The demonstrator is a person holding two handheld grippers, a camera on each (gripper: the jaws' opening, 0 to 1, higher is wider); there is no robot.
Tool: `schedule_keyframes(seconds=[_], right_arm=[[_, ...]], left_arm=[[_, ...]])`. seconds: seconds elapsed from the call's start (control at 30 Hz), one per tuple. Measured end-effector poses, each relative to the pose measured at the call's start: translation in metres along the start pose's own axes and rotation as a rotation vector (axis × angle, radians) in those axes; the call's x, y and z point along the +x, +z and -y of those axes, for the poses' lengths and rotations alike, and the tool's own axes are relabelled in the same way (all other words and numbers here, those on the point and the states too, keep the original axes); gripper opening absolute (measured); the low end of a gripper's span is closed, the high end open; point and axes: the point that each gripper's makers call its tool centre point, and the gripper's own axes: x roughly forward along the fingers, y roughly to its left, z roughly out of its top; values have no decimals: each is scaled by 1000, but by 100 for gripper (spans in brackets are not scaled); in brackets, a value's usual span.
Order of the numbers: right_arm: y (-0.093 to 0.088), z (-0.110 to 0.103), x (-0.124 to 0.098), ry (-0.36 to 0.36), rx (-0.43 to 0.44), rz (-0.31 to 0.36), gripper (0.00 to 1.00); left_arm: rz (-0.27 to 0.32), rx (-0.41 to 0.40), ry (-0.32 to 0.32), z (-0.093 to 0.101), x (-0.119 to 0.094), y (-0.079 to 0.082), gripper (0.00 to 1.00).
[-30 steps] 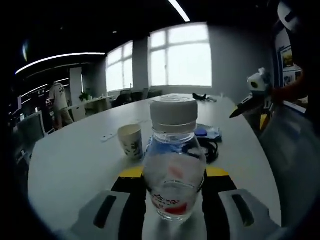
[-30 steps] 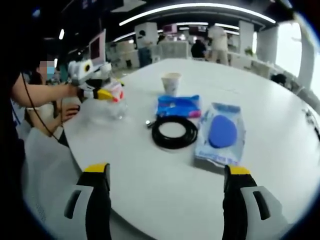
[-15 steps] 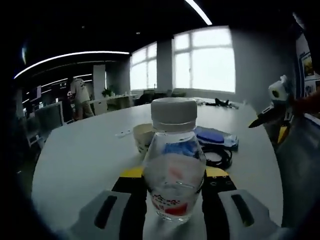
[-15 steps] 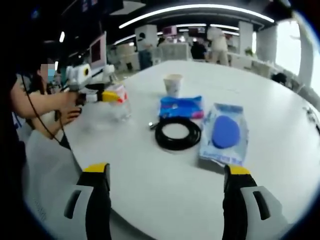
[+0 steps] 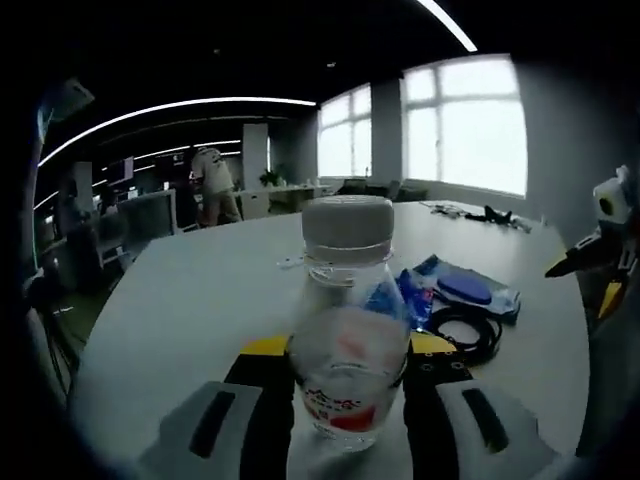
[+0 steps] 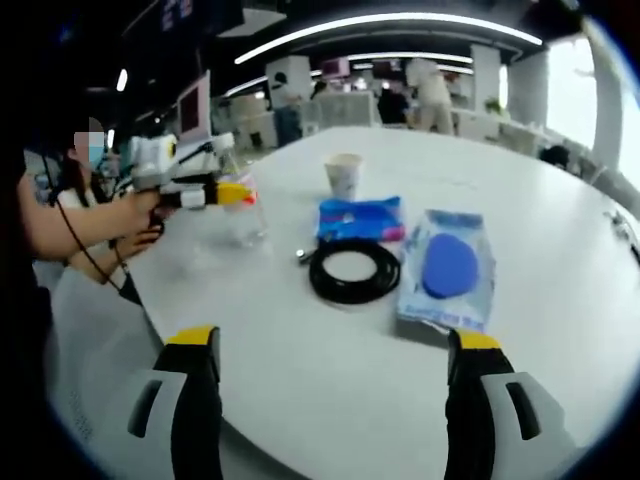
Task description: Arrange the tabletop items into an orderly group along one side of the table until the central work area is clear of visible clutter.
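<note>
My left gripper (image 5: 347,345) is shut on a clear plastic bottle (image 5: 347,320) with a white cap and a red label, held upright. In the right gripper view the same left gripper (image 6: 215,190) holds the bottle (image 6: 243,215) near the table's left edge. My right gripper (image 6: 332,340) stands open over the near table edge with nothing between its jaws. On the white round table (image 6: 560,200) lie a paper cup (image 6: 343,175), a blue packet (image 6: 360,218), a black cable coil (image 6: 354,272) and a clear bag with a blue pad (image 6: 447,268).
In the left gripper view the cable coil (image 5: 463,330) and clear bag (image 5: 470,290) lie right of the bottle, and the right gripper (image 5: 605,250) shows at the right edge. A person's arm (image 6: 90,215) reaches in at the left. Desks and standing people fill the background.
The left gripper has carried the bottle slightly inward over the table and turned left, so its view now hides the cup behind the bottle. The right gripper has stayed put.
</note>
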Motion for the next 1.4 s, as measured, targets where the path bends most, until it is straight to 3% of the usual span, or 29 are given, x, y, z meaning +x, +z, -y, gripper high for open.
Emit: schedule_keyframes(seconds=[0.13,0.33,0.53,1.13,1.4], right_arm=[[-1,0,0,-2,5,-1,92],[-2,0,2,1,15,1,92],[-4,0,3,3,17,-2,92],[-2,7,4,2,17,-4,93],[2,11,4,-2,30,19,94]], left_arm=[[12,4,86,-15,1,6,40],[15,11,118,-24,3,13,40],[5,20,191,-40,6,16,40],[10,-79,417,-81,29,24,40],[18,-88,433,-90,48,32,40]])
